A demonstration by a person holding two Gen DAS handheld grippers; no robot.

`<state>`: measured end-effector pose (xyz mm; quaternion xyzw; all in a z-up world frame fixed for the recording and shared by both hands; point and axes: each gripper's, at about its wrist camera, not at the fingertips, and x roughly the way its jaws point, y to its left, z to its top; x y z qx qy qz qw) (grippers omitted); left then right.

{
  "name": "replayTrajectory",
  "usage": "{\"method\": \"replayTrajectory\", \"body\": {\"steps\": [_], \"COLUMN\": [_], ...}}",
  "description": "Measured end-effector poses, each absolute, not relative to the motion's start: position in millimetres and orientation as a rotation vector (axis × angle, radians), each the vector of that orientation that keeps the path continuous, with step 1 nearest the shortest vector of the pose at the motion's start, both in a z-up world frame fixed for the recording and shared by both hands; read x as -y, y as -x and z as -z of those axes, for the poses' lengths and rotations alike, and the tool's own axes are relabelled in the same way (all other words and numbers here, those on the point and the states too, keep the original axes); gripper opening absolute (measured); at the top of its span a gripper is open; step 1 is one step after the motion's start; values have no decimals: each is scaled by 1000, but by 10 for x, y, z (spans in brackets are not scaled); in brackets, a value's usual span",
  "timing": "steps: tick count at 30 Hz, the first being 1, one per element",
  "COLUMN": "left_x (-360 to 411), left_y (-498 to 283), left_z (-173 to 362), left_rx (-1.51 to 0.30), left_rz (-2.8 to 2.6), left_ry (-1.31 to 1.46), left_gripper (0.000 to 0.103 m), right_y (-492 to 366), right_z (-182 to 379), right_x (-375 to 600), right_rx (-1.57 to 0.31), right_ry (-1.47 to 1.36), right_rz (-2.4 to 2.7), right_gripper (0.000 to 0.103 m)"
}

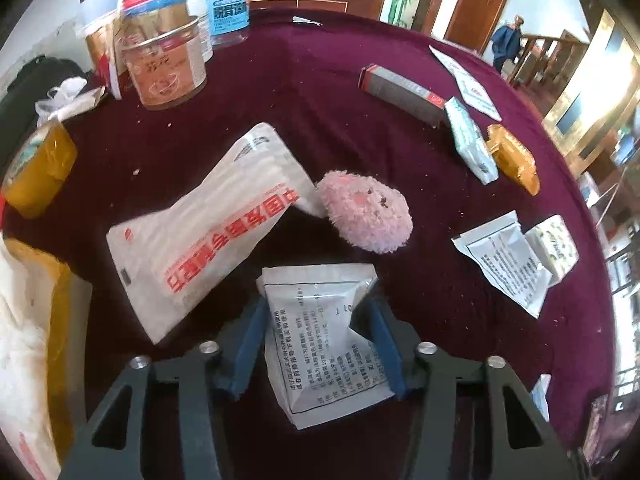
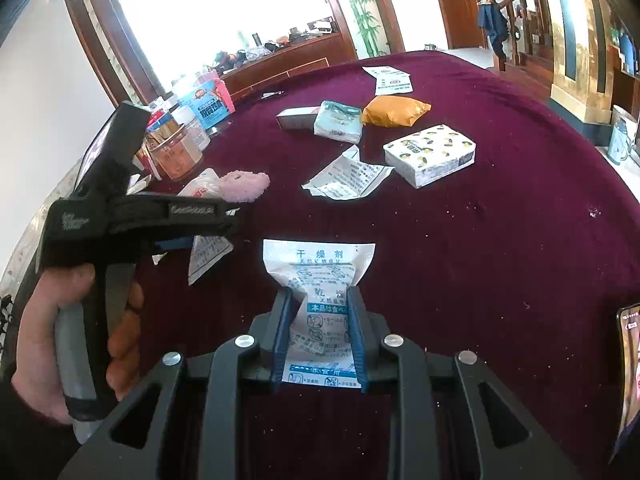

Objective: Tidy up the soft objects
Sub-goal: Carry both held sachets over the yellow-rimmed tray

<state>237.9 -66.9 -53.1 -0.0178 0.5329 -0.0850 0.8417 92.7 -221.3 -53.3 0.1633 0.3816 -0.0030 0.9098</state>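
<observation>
Left gripper (image 1: 320, 334): jaws closed on a white printed sachet (image 1: 320, 344), blue pads pressing its two sides, the packet creased at the right pad. Sachet held just above the tabletop (image 1: 320, 80), which is covered in dark red cloth.

Right gripper (image 2: 319, 334): jaws closed on a white desiccant packet (image 2: 320, 292) with blue print; its top end fans out past the fingertips.

Just beyond the left jaws: pink plush toy (image 1: 366, 212), touching the corner of a large white bag with red lettering (image 1: 204, 228) lying to its left. To the right, a flattened white sachet (image 1: 506, 260) beside a tissue pack with lemon print (image 1: 556, 248).

Farther right: grey carton (image 1: 400, 92), pale blue tissue pack (image 1: 470, 140), orange pouch (image 1: 514, 158) side by side.

Far left: cluster of jars, nearest an orange-labelled one (image 1: 168, 68).

Right view: person's left hand (image 2: 48, 336) on the left gripper's handle; phone (image 2: 628, 376) at the right edge
</observation>
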Motion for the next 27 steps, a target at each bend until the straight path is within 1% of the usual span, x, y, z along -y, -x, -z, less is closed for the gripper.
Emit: {"method": "replayTrajectory", "body": {"steps": [2, 4, 6, 7, 15, 17, 19, 21, 24, 27], "left_x": [611, 559, 494, 464, 85, -77, -241, -425, -726, -947], "left_y": [-2294, -2135, -1902, -1805, -863, -704, -503, -389, -311, -312], "left_z": [519, 504, 496, 482, 270, 111, -130, -334, -509, -566], "left_rx": [-1139, -1139, -1137, -1137, -1071, -1061, -986, -921, -873, -831], "left_rz": [181, 209, 230, 238, 264, 257, 231, 161, 88, 18], "left_ry": [30, 29, 35, 46, 149, 186, 180, 154, 171, 169], "left_gripper": [42, 40, 34, 33, 33, 33, 33, 33, 33, 33], "right_y": [-919, -918, -911, -909, -860, -844, -813, -757, -705, -619], "right_z": [526, 520, 515, 514, 478, 466, 458, 426, 357, 170], "right_x": [2197, 2184, 2184, 2184, 2112, 2073, 2048, 1993, 1760, 1389], "right_rx": [-782, -777, -773, -772, -748, -747, -747, -744, -769, -756], "right_ry": [-328, -324, -324, -323, -287, -264, -268, -303, -372, -331], "right_rz": [15, 19, 13, 13, -12, -10, -6, -50, -196, -314], "right_gripper": [26, 26, 26, 26, 26, 26, 26, 26, 26, 26]}}
